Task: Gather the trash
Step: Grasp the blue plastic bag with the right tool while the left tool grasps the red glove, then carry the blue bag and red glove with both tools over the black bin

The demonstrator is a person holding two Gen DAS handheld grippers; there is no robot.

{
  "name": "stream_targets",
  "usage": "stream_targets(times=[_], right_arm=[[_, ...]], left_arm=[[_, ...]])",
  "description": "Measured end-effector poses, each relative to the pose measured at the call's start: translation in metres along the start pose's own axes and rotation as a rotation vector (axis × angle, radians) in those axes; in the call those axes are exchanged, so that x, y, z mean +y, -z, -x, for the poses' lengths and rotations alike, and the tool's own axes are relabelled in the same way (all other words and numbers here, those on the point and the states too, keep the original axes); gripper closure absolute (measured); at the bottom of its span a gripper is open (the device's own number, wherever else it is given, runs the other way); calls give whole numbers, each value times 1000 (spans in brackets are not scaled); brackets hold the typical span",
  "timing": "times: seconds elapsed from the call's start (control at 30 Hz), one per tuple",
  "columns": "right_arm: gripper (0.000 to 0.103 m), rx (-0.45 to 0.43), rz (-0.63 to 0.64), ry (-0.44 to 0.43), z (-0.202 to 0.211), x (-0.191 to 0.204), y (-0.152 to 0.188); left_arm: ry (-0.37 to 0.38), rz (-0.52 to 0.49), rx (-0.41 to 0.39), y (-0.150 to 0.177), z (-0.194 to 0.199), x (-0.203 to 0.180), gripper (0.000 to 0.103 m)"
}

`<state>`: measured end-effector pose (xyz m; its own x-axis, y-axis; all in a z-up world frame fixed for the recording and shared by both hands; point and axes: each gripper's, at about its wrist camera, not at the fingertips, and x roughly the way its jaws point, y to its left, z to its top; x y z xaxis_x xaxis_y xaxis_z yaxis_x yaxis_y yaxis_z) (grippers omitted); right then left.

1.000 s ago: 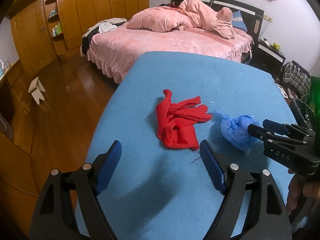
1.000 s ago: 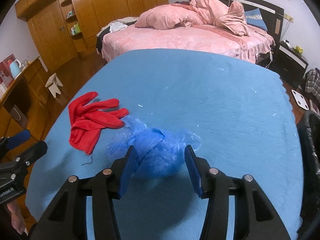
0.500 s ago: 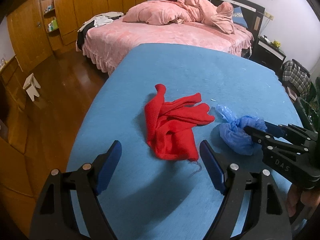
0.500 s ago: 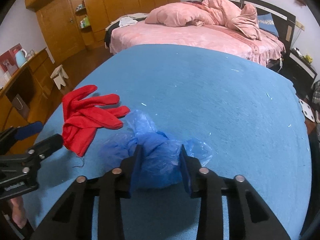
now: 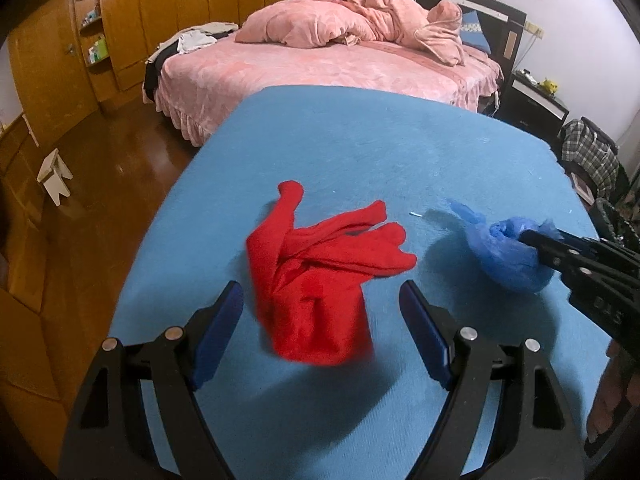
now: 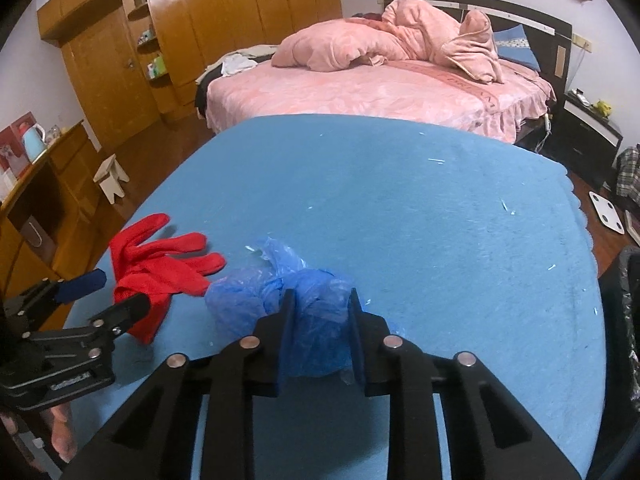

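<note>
A crumpled blue plastic bag (image 6: 280, 300) lies on the blue table cover (image 6: 400, 208). My right gripper (image 6: 320, 304) is shut on the bag, its jaws pressed into the bag's right part. The bag also shows in the left wrist view (image 5: 508, 256), with the right gripper (image 5: 536, 240) clamped on it. A red cloth glove (image 5: 320, 276) lies flat on the cover. My left gripper (image 5: 320, 304) is open, its jaws on either side of the glove's near end, just above it. The glove also shows in the right wrist view (image 6: 160, 268).
A pink bed (image 5: 340, 64) with a heaped quilt stands beyond the table. A wooden wardrobe (image 6: 224, 28) lines the left wall. A small white stool (image 5: 54, 176) stands on the wooden floor. A dark bin's rim (image 6: 628, 320) shows at the table's right edge.
My right gripper has closed on the blue bag. My left gripper has moved forward so that its open jaws straddle the glove's near end.
</note>
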<state>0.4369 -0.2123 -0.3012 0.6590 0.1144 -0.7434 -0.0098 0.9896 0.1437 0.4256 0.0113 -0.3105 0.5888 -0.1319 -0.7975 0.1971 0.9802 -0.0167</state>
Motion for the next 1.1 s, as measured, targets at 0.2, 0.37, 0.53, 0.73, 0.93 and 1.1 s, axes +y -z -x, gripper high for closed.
stream_targets(times=[0.2, 0.37, 0.53, 0.73, 0.93, 1.1], right_arm=[[78, 18, -9, -8, -6, -7, 3], [78, 19, -11, -12, -7, -9, 4], [78, 22, -16, -13, -6, -9, 3], [78, 19, -15, -17, 3, -7, 3], [78, 8, -11, -29, 23, -7, 1], [78, -11, -8, -34, 46, -8, 0]], left_arm=[[1, 14, 49, -5, -31, 0, 34], [-13, 10, 39, -4, -34, 0, 51], [21, 43, 46, -4, -25, 8, 90], [11, 55, 39, -3, -5, 7, 91], [-13, 64, 16, -5, 33, 0, 91], [-37, 56, 11, -3, 61, -11, 91]])
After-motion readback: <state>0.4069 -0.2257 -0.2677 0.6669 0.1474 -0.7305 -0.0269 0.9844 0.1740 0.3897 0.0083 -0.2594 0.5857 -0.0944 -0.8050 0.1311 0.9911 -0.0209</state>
